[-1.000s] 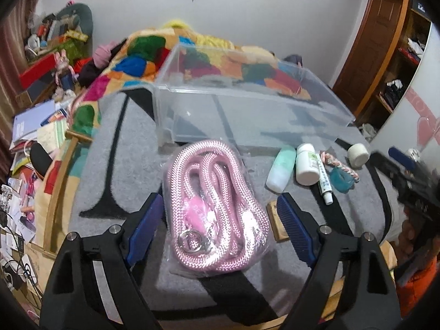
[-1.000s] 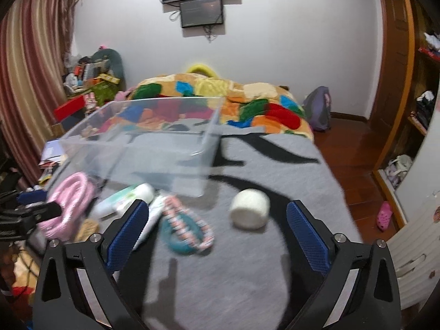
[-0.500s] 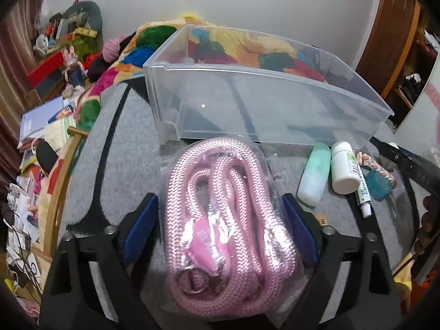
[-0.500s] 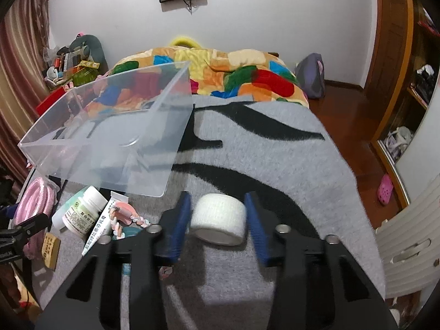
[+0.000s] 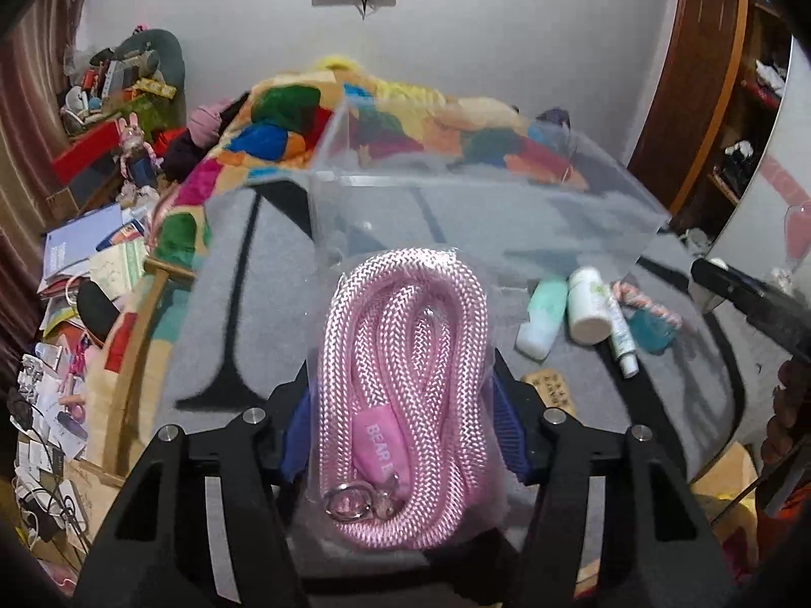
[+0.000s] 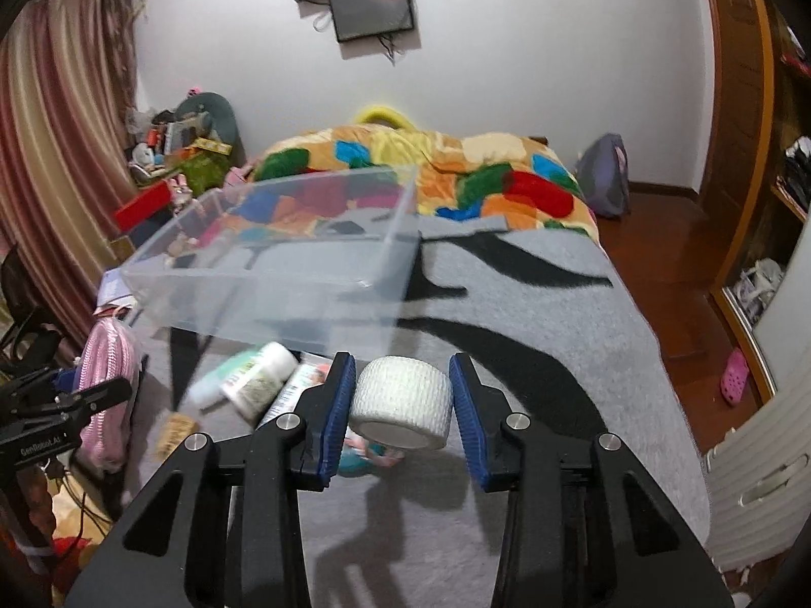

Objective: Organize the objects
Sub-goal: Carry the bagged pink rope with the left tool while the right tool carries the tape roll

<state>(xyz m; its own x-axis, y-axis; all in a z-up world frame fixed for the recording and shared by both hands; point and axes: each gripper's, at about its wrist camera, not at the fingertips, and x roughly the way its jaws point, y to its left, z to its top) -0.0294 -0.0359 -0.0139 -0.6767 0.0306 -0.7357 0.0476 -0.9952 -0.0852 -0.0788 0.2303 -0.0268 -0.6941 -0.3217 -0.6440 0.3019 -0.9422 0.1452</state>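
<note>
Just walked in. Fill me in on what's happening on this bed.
A person is tidying loose items into a clear plastic bin on the grey blanket. The left gripper is clamped on a bagged pink braided rope, lifted in front of the bin. The right gripper grips a white roll of gauze tape. Small bottles and tubes remain beside the bin, which looks empty.

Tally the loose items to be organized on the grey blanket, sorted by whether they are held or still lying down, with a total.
Held in grippers: 2 (bagged pink rope in the left gripper, white tape roll in the right gripper)
Bottles lying down: 2 (mint bottle, white bottle)
Tube: 1
Braided rope toy: 1
Wooden tag: 1
Total: 7
</note>
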